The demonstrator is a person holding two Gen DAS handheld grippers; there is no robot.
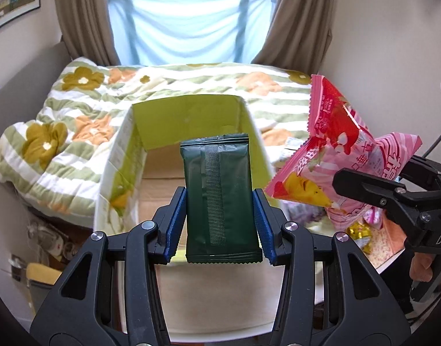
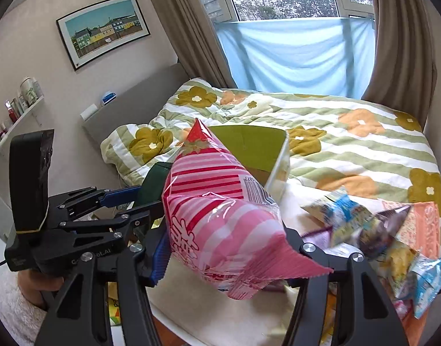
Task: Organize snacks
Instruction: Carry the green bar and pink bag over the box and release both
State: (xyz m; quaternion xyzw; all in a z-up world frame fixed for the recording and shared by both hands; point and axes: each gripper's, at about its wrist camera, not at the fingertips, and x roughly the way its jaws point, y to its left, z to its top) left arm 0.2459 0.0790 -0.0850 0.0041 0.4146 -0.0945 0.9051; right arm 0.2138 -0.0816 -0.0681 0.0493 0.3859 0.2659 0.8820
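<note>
My left gripper (image 1: 219, 219) is shut on a dark green snack packet (image 1: 220, 199), held upright in front of an open cardboard box (image 1: 188, 115) with a green lining. My right gripper (image 2: 229, 248) is shut on a puffy pink striped snack bag (image 2: 217, 216), held in the air to the right of the box. That pink bag (image 1: 344, 155) and the right gripper (image 1: 387, 193) also show at the right of the left wrist view. The left gripper (image 2: 125, 199) with the green packet (image 2: 154, 181) shows at the left of the right wrist view.
The box (image 2: 257, 147) stands on a white table (image 2: 220, 311) against a bed with a flowered quilt (image 2: 350, 144). A heap of loose snack packets (image 2: 393, 248) lies at the table's right. Curtains and a window are behind; a shelf (image 2: 15, 115) is on the left wall.
</note>
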